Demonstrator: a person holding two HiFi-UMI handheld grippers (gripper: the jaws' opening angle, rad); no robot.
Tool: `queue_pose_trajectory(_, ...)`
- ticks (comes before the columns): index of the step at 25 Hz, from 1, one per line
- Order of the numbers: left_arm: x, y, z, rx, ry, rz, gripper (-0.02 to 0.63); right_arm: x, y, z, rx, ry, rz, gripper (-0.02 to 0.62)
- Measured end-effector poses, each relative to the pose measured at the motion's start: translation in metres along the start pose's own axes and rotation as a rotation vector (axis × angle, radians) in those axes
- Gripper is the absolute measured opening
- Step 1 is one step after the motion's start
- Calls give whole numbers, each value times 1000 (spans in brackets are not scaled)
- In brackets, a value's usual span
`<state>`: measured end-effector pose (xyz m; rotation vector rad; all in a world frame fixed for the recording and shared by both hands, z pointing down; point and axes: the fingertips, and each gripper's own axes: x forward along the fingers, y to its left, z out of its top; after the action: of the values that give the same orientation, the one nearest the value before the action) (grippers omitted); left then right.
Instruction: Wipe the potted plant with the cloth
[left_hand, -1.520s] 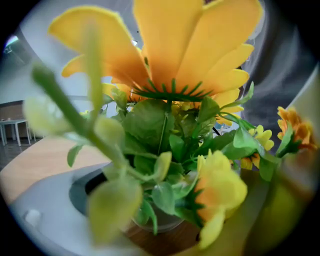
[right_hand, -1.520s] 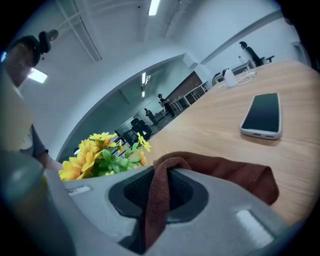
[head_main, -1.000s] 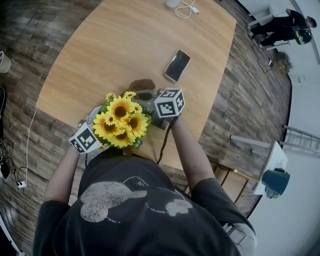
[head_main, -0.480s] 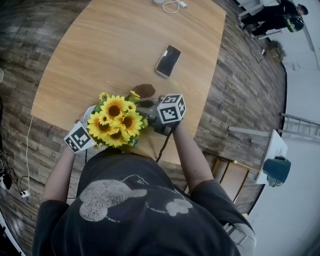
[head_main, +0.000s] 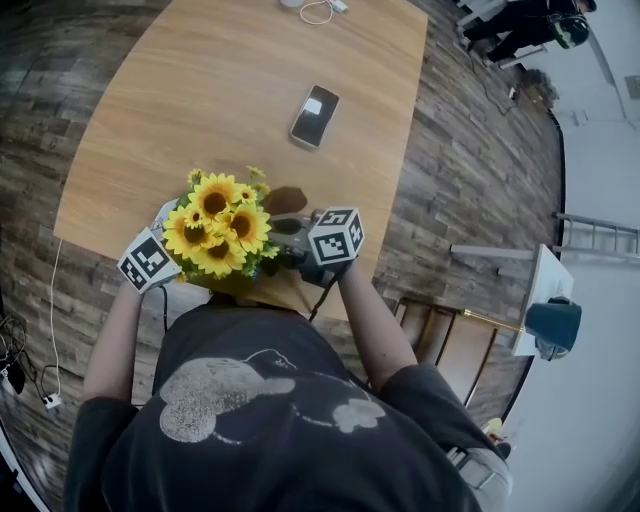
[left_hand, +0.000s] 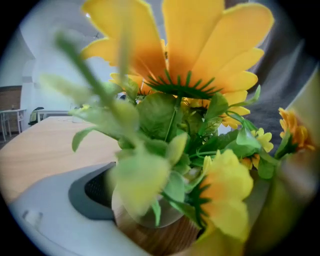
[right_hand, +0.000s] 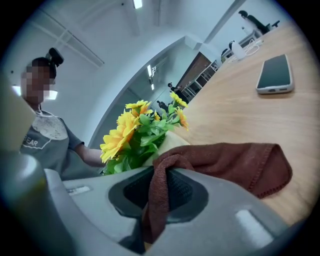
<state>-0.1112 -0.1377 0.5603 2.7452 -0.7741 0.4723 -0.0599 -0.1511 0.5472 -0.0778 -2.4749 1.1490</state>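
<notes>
A potted plant (head_main: 215, 225) with yellow sunflowers stands near the table's front edge. In the left gripper view its wooden pot (left_hand: 155, 237) sits between the jaws under blurred leaves and blooms. My left gripper (head_main: 165, 252) is at the pot's left side and closed round it with the jaws wide. My right gripper (right_hand: 157, 200) is shut on a brown cloth (right_hand: 225, 165), which hangs out toward the plant (right_hand: 142, 135). In the head view the right gripper (head_main: 300, 240) is just right of the flowers, with the cloth (head_main: 287, 198) showing beside them.
A dark phone (head_main: 314, 115) lies on the wooden table (head_main: 230, 90) beyond the plant, and a white cable (head_main: 318, 10) at the far edge. The table's right edge is close to my right hand. On the floor at the right stands a blue-topped stand (head_main: 548, 325).
My right gripper has moved with the cloth along the plant's right side, toward the person. The left gripper has kept its place at the pot.
</notes>
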Motion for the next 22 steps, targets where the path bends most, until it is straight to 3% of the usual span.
queue_pose_trajectory(4, -9, -1, 1, -90, -10, 53, 606, 0, 0, 1, -9, -24, -15, 44)
queue_pose_trajectory(11, -38, -5, -11, -174, -63, 340, 620, 0, 4, 2, -23, -49, -21, 44)
queue_pose_trajectory(16, -35, -18, -9, -226, -89, 525, 620, 6, 18, -5, -64, -19, 21, 44)
queue_pose_trajectory(22, -17, -36, -7, -294, -127, 644, 620, 0, 26, -9, -92, -13, 56, 44)
